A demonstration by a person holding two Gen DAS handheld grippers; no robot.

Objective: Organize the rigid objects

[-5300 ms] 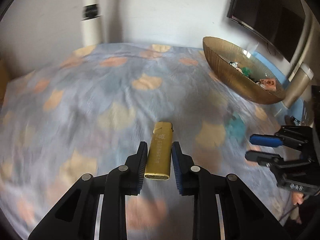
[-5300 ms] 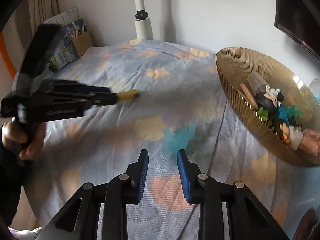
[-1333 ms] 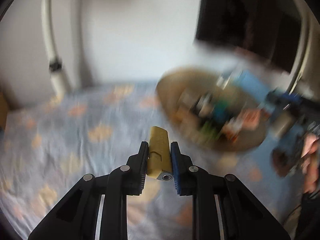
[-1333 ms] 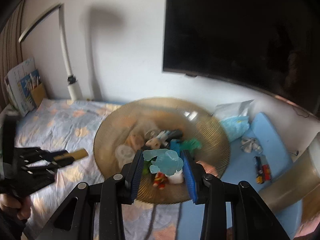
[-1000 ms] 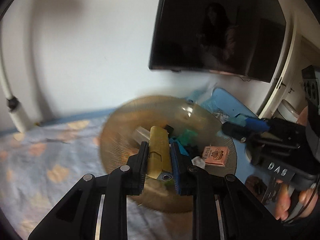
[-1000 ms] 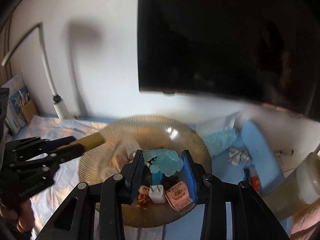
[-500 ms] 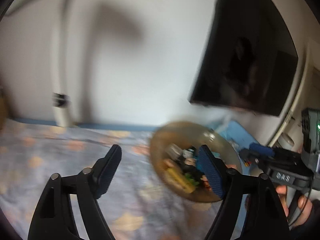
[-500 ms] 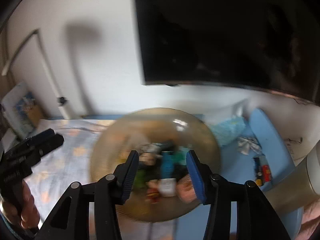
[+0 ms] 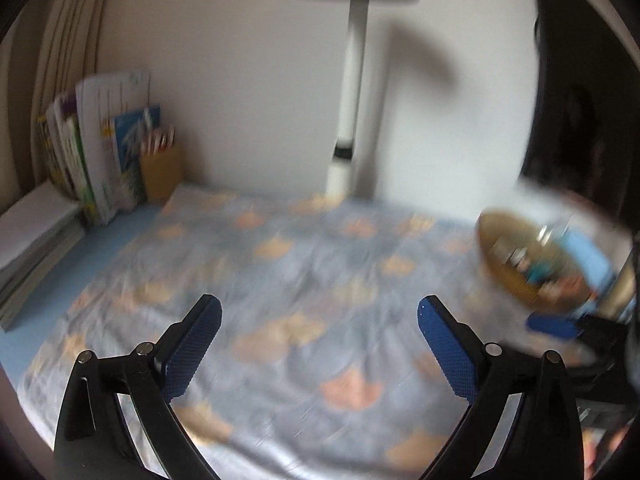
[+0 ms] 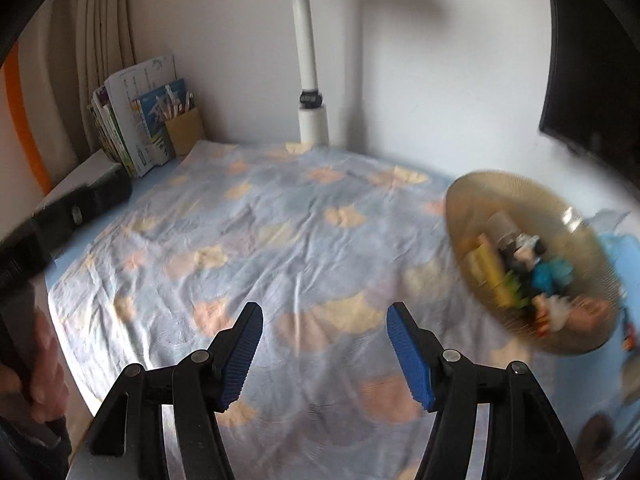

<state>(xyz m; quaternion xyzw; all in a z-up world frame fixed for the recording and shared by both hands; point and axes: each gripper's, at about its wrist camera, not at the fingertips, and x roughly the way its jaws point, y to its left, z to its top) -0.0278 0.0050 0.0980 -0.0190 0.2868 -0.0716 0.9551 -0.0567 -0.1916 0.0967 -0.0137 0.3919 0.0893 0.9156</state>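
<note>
A gold ribbed bowl [image 10: 484, 196] stands at the right of the table and holds several small objects, among them a yellow lighter [image 10: 490, 268] and a light-blue toy [image 10: 554, 274]. The bowl is blurred at the right in the left wrist view [image 9: 496, 264]. My left gripper [image 9: 320, 320] is open wide and empty above the patterned cloth [image 9: 304, 264]. My right gripper [image 10: 324, 332] is open and empty above the cloth [image 10: 280, 232], left of the bowl.
A white lamp post [image 10: 310, 80] stands at the back wall. Books [image 10: 136, 120] and a pencil holder [image 10: 185, 130] stand at the back left. A dark screen [image 10: 592, 60] hangs at the right. The left gripper's body [image 10: 52, 220] shows at the left edge.
Both grippers let go of their objects over the bowl, the left the yellow lighter and the right the blue toy. Both opened and swung back left over the cloth.
</note>
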